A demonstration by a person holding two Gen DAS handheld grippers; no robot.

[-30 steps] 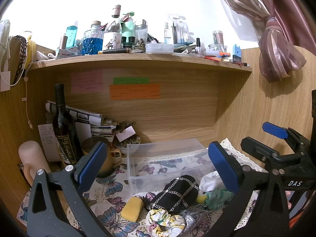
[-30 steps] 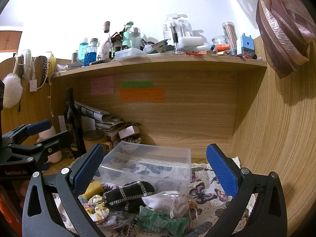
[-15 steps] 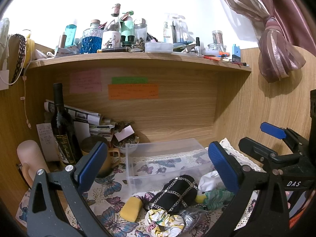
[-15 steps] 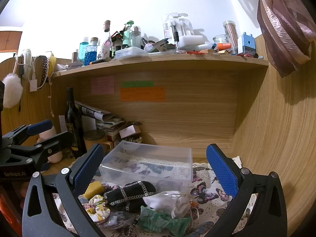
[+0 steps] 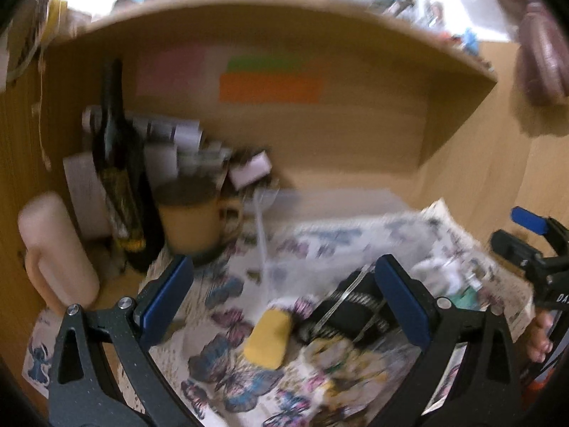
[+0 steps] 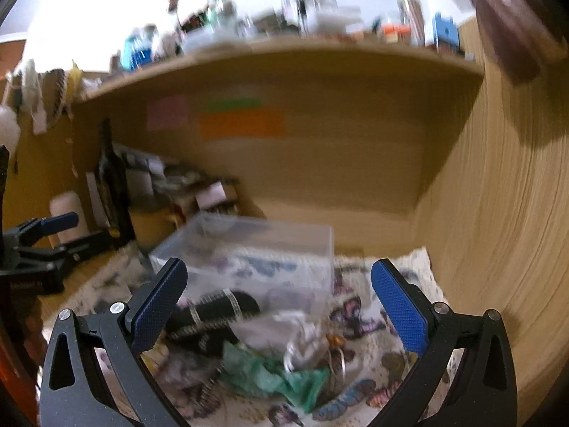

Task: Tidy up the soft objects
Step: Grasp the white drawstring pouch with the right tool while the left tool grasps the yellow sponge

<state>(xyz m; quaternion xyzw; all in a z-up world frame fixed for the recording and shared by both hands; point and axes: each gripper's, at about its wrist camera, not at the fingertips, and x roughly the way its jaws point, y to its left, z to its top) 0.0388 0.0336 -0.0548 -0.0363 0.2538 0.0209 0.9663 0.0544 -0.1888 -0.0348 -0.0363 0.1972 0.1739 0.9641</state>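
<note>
Both views are motion-blurred. A pile of soft objects lies on the butterfly cloth [image 5: 227,366] in front of a clear plastic box [image 6: 249,252]: a yellow sponge [image 5: 268,336], a black pouch with silver chain pattern [image 6: 213,315], a white cloth bundle [image 6: 302,334], a green crumpled cloth [image 6: 281,373] and a floral scrunchie [image 5: 341,366]. My left gripper [image 5: 284,295] is open and empty above the sponge and pouch. My right gripper [image 6: 279,302] is open and empty above the pouch and white bundle.
A dark wine bottle [image 5: 121,178], a tan mug [image 5: 192,217] and a pale pink jug [image 5: 53,249] stand at the left. Papers are stacked behind them. A cluttered shelf [image 6: 284,46] runs overhead. A wooden wall [image 6: 498,213] closes the right side.
Both grippers have tipped down and moved closer to the pile; the views are now blurred from the motion. Both stay open. The objects have not moved.
</note>
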